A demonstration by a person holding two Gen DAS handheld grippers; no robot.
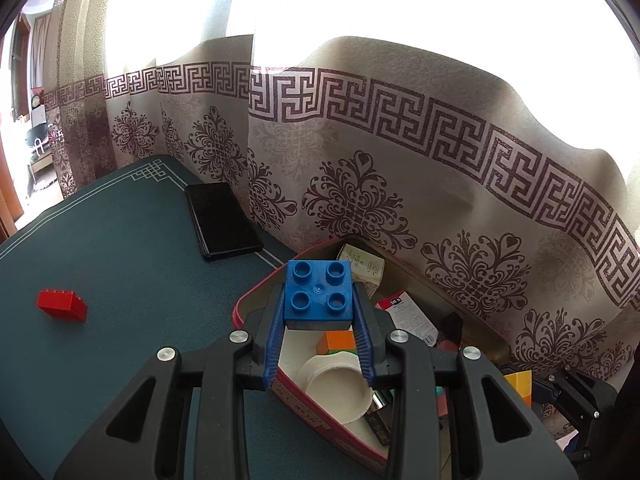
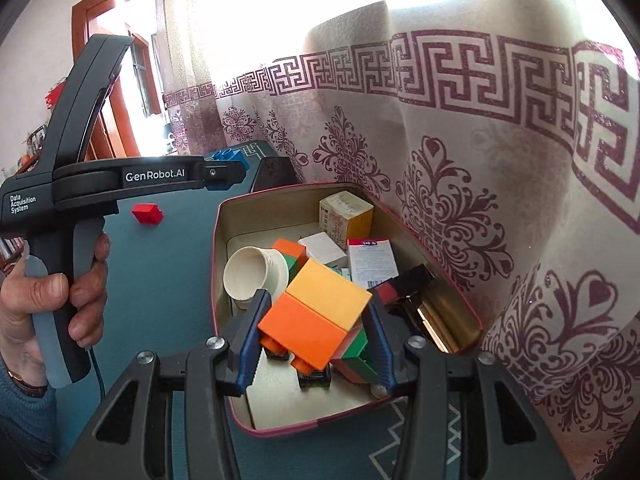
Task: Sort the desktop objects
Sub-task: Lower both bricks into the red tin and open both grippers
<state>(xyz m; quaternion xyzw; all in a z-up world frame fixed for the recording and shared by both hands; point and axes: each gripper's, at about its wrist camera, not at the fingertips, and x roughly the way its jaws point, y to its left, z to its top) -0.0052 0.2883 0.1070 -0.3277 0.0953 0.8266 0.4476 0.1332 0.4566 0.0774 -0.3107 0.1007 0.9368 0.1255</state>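
Observation:
My left gripper (image 1: 319,312) is shut on a blue four-stud brick (image 1: 318,294), held above the near left rim of the red tin box (image 1: 256,292). In the right wrist view the same left gripper (image 2: 224,172) hangs to the left of the box (image 2: 218,240), a hand on its handle. My right gripper (image 2: 316,312) is shut on an orange and yellow block toy with black wheels (image 2: 316,312), held over the box's near end. Inside the box lie a white cup (image 2: 256,272), small cartons (image 2: 346,216) and more blocks. A red brick (image 1: 62,305) lies on the green mat.
A black phone (image 1: 222,218) lies on the mat (image 1: 120,260) by the patterned curtain (image 1: 400,184), which hangs close behind the box. A gold-lined dark case (image 2: 432,308) fills the box's right end. Another view of the red brick (image 2: 147,213) shows it left of the box.

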